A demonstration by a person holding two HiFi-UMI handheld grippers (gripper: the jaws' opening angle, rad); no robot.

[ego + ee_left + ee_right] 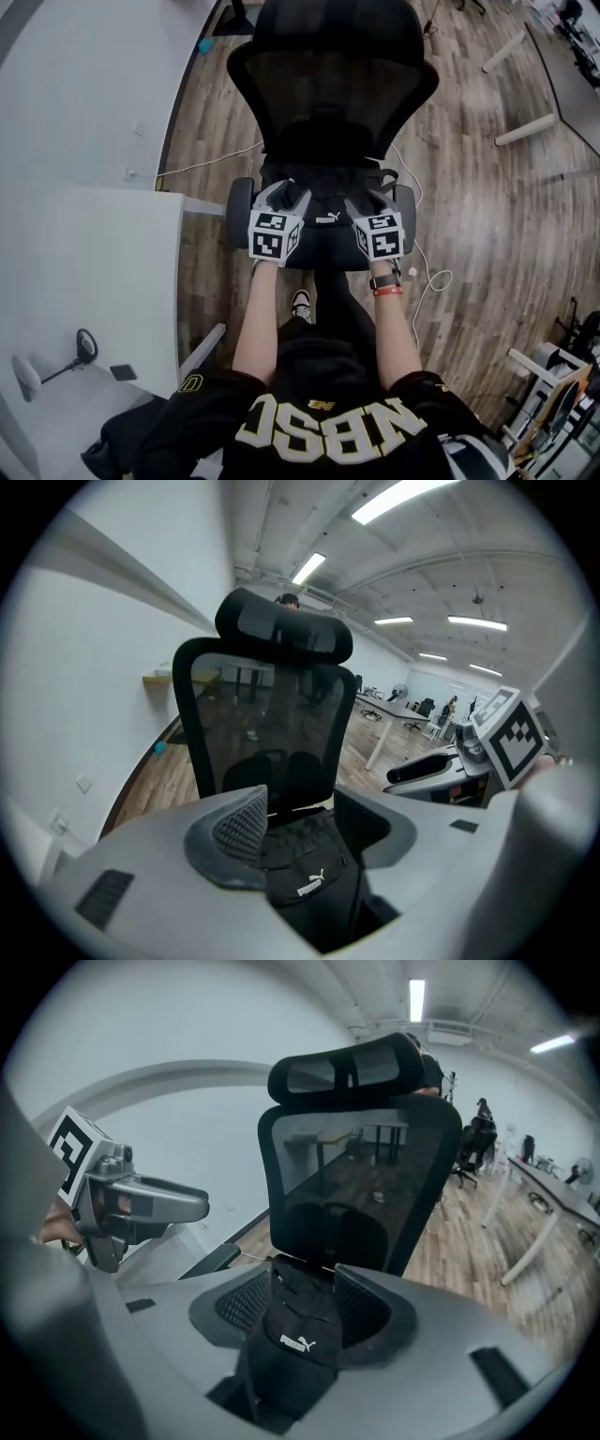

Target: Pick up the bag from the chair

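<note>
Bag (327,204) on black chair (333,89); wooden office floor (473,202).

Matt black cloth bag (291,1335), fine mesh chair back (328,84), smooth wood-plank floor (487,234), perhaps laminate.

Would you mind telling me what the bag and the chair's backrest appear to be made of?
The bag looks like matte black fabric, perhaps nylon or polyester: it is soft and creased, with a printed white logo. The chair's backrest looks like black mesh, since the floor shows through it, edged in smooth hard plastic.
</note>
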